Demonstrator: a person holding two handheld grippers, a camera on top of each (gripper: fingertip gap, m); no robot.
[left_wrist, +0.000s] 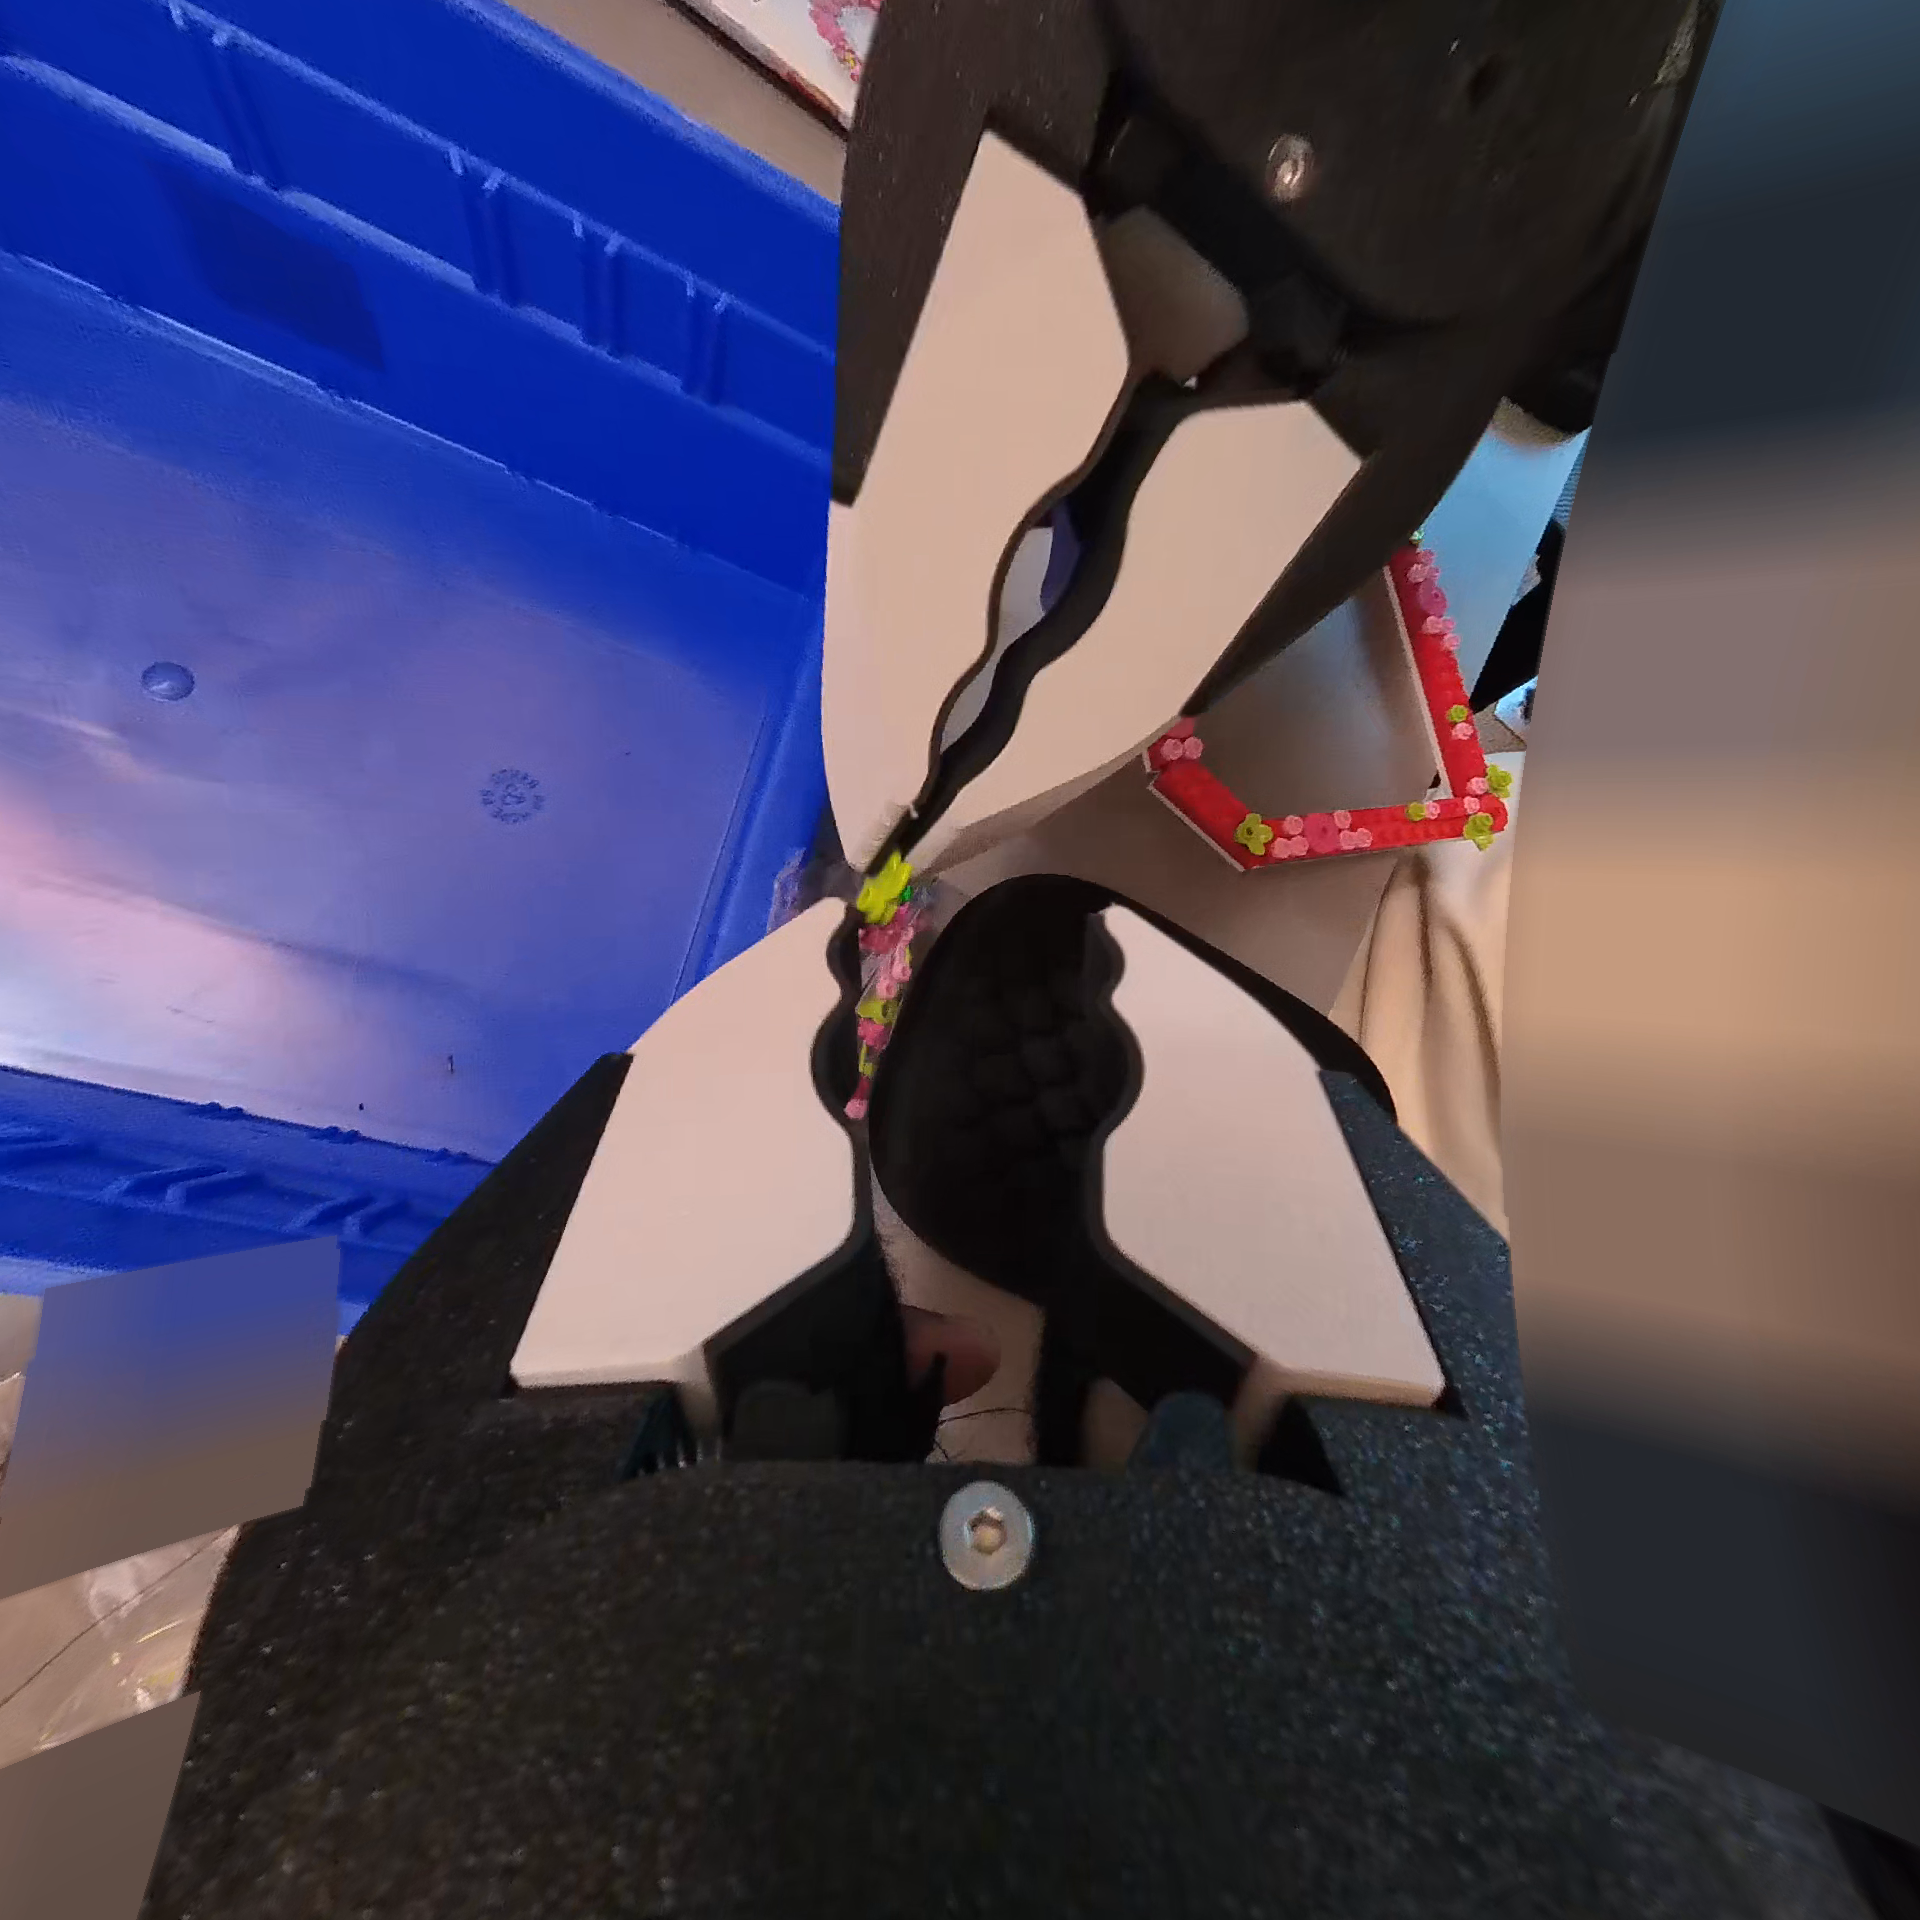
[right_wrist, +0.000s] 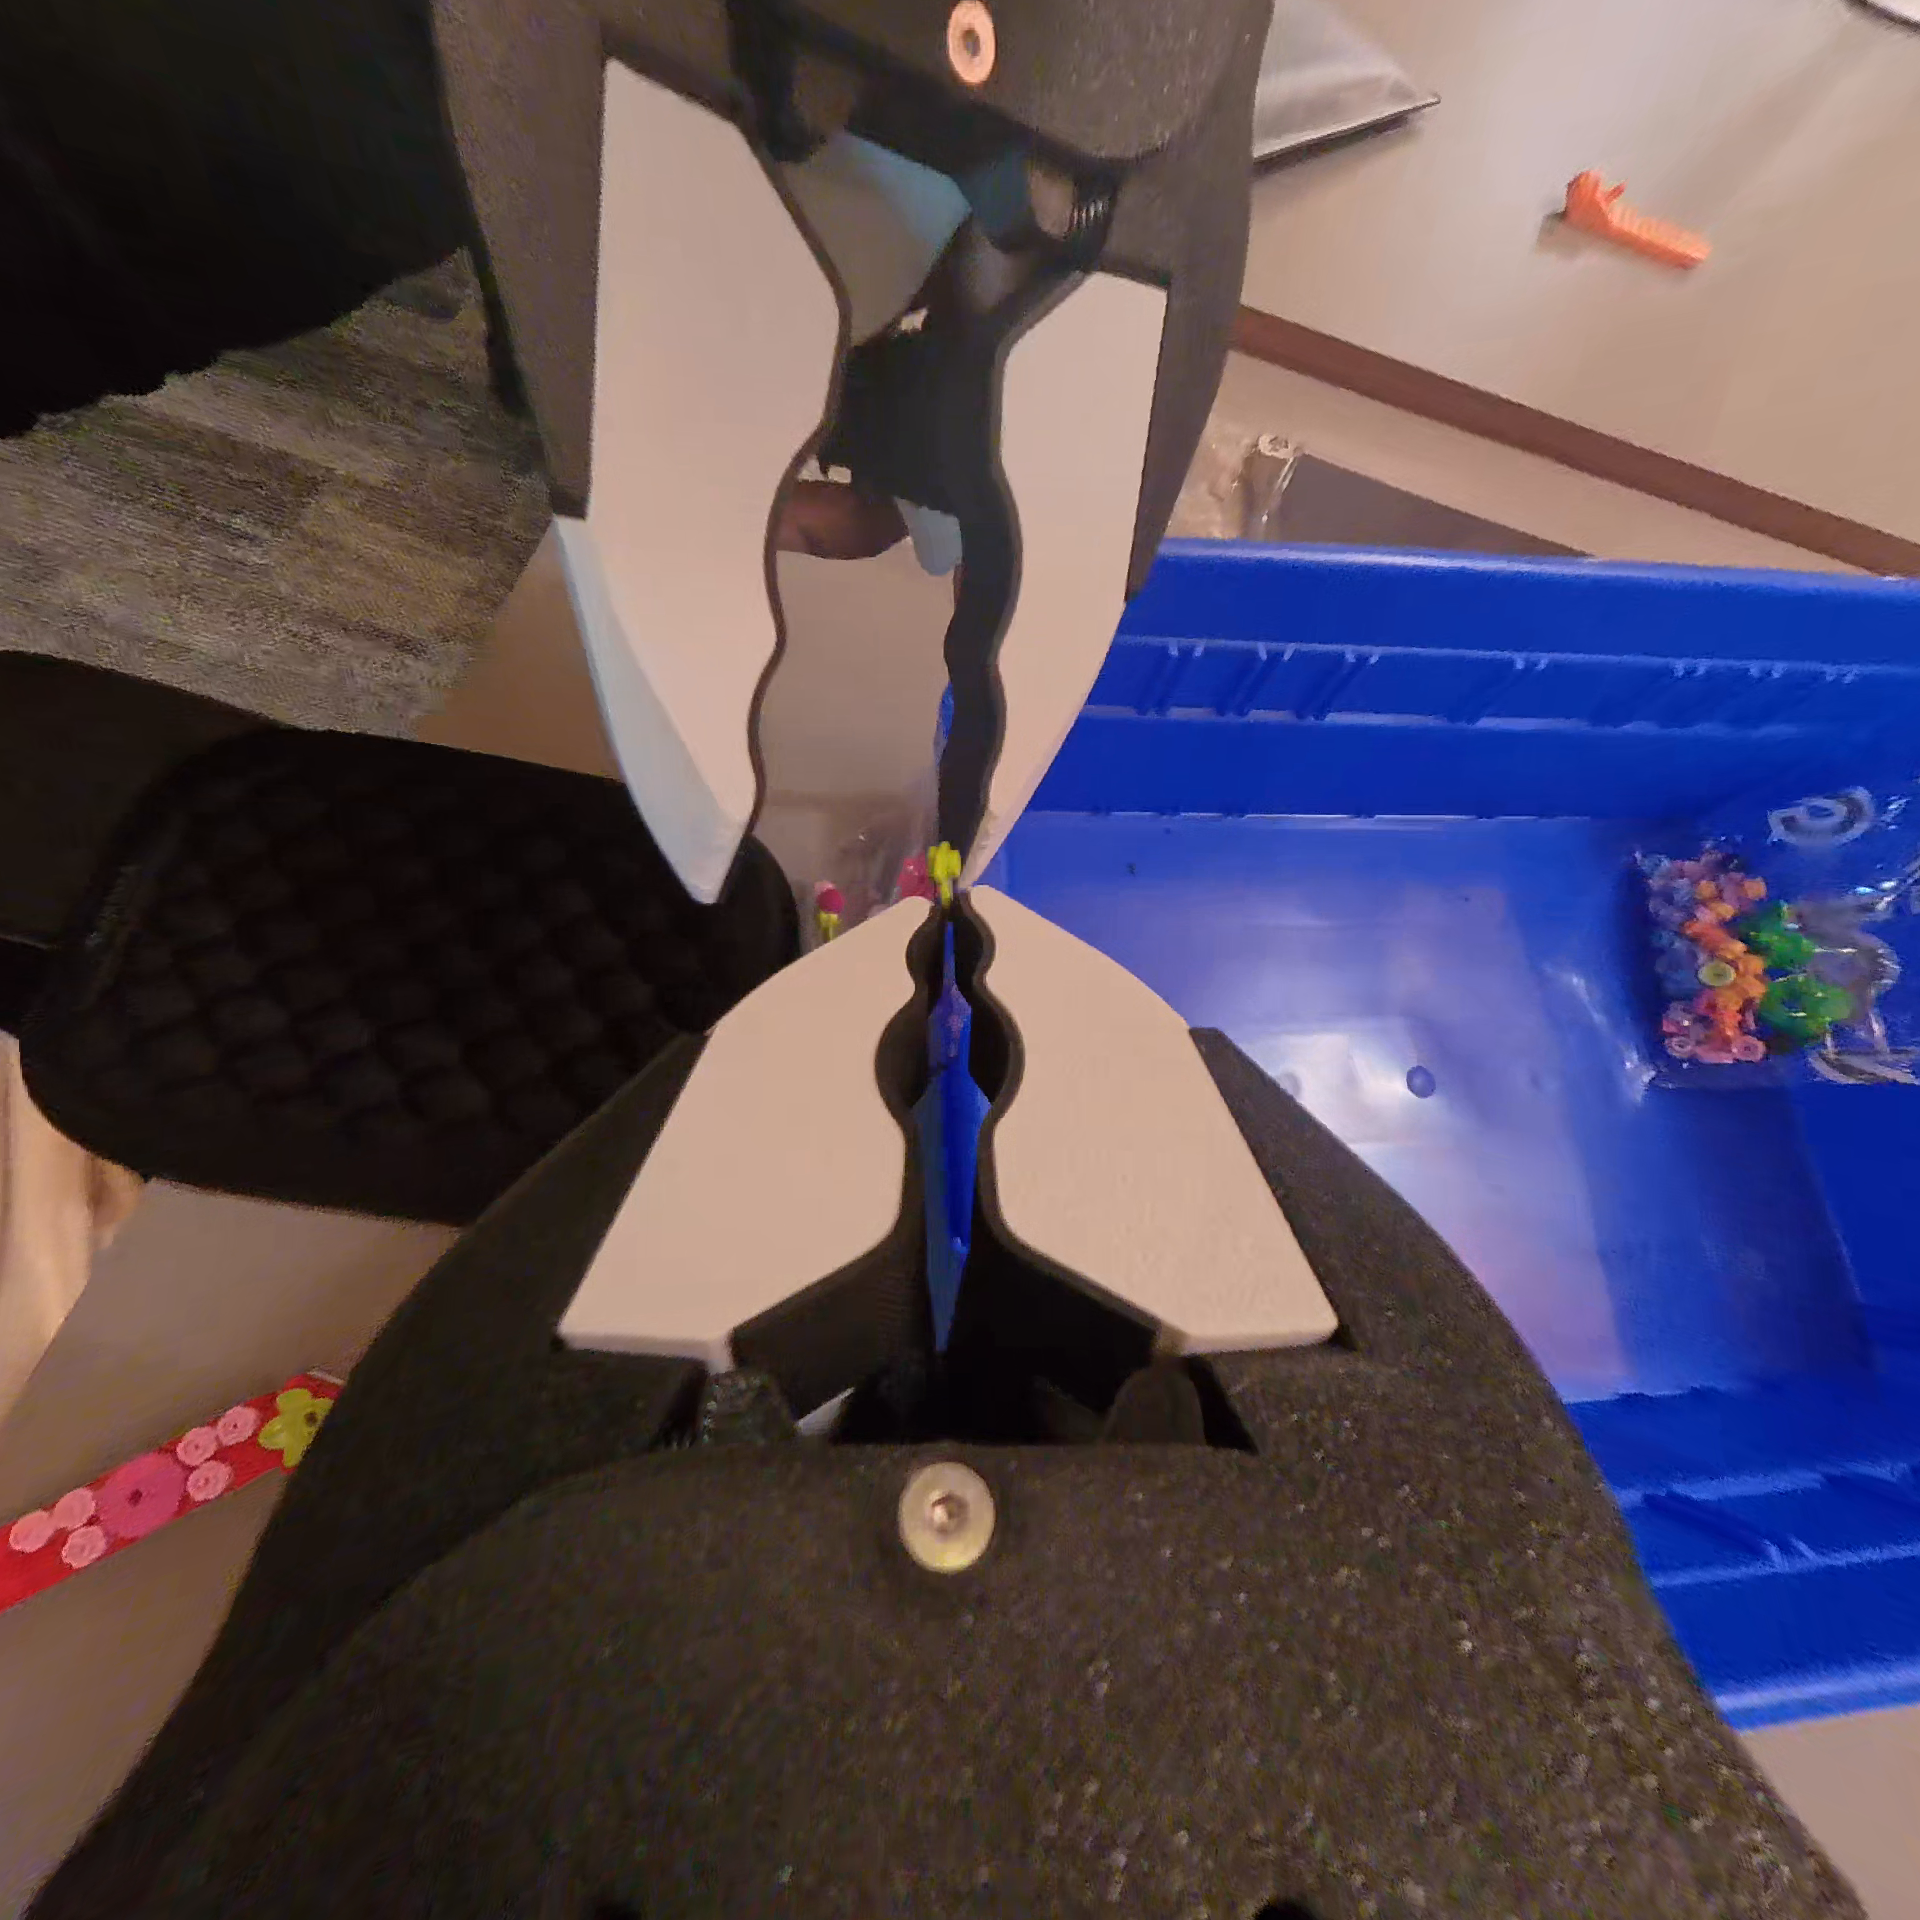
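A small clear bag of pink and yellow-green flower pieces (left_wrist: 883, 977) hangs between the two grippers, which meet tip to tip beside the blue bin (left_wrist: 416, 727). My right gripper (right_wrist: 943, 902) is shut on the bag's top edge, with a yellow-green piece (right_wrist: 943, 864) at its tips. It enters the left wrist view from above (left_wrist: 899, 836). My left gripper (left_wrist: 966, 914) is open, and the bag lies along the inner edge of its left finger. In the right wrist view the left gripper (right_wrist: 847, 883) comes from above with its fingers apart.
The blue bin (right_wrist: 1455, 987) holds a clear bag of many-coloured pieces (right_wrist: 1745, 977). A red brick frame with pink flowers (left_wrist: 1351, 826) lies on the beige table. It also shows in the right wrist view (right_wrist: 156, 1486). A black mesh chair seat (right_wrist: 364, 987) is at the left, an orange tool (right_wrist: 1631, 229) far right.
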